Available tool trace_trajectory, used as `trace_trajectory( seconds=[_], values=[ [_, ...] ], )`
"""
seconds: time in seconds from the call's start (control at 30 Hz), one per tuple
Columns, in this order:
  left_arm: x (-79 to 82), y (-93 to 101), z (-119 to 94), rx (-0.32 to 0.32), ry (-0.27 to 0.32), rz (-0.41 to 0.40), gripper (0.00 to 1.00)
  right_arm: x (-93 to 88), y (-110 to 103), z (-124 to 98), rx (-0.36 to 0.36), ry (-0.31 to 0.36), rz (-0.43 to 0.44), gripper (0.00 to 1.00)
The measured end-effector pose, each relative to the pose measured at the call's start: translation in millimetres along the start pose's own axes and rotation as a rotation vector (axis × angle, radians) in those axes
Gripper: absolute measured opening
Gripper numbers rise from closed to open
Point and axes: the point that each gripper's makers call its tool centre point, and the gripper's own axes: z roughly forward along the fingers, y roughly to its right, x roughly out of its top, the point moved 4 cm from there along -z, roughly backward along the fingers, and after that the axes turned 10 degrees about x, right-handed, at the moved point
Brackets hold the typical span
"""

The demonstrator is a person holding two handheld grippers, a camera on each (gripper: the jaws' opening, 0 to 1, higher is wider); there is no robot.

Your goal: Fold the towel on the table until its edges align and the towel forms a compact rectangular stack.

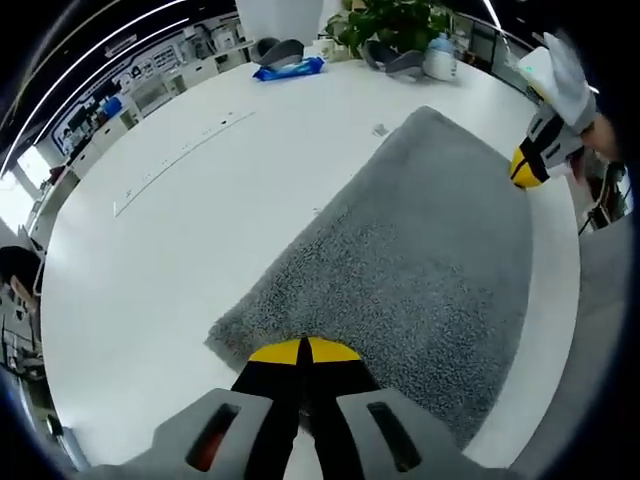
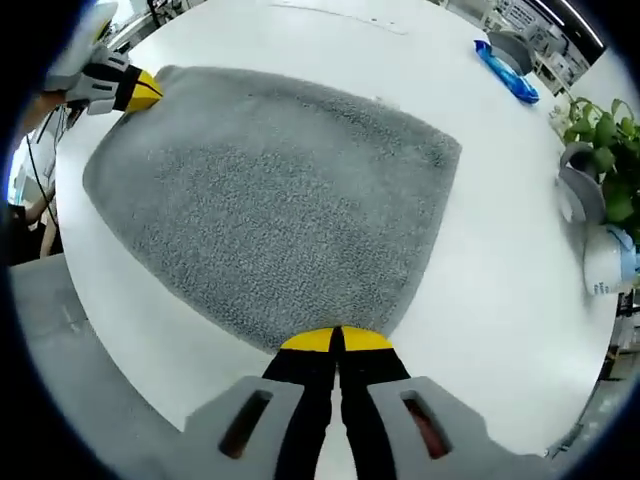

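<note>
A grey fluffy towel (image 1: 420,240) (image 2: 270,200) lies flat on the round white table (image 1: 180,230) (image 2: 500,260). My left gripper (image 1: 303,352) has its yellow-tipped jaws pressed together on the towel's near corner. It also appears in the right gripper view, at the towel's far left corner (image 2: 135,88). My right gripper (image 2: 335,340) is shut on the towel's near edge, and in the left gripper view it sits at the towel's far right corner (image 1: 528,166), held by a hand.
A blue packet (image 1: 288,68) (image 2: 505,68) lies near the far table edge. A potted plant (image 1: 395,25) (image 2: 600,140), a white jug (image 1: 440,58) (image 2: 610,262) and grey holders (image 1: 280,48) (image 2: 580,195) stand along the rim. Bare white tabletop surrounds the towel.
</note>
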Motion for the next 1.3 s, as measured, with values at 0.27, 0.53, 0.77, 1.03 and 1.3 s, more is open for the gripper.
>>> trace_trajectory(
  seconds=[0.27,0.53,0.77,1.03,1.3],
  values=[
    [-20.4,9.2,-13,0.002,-0.006,-0.047,0.01,7.0,5,1,-0.025,-0.018,-0.082,0.00],
    [-37.0,27.5,-28,-0.006,-0.028,-0.066,0.01,14.2,14,2,0.007,-0.041,-0.108,0.00],
    [-45.7,39.2,-38,0.020,-0.044,-0.065,0.01,17.8,16,2,0.053,-0.089,-0.136,0.00],
    [-52.7,49.8,-46,0.028,-0.050,-0.088,0.01,23.8,17,4,0.024,-0.136,-0.220,0.00],
    [-56.5,61.0,-52,0.025,-0.058,-0.116,0.01,33.6,24,6,-0.039,-0.113,-0.286,0.00]
  ],
)
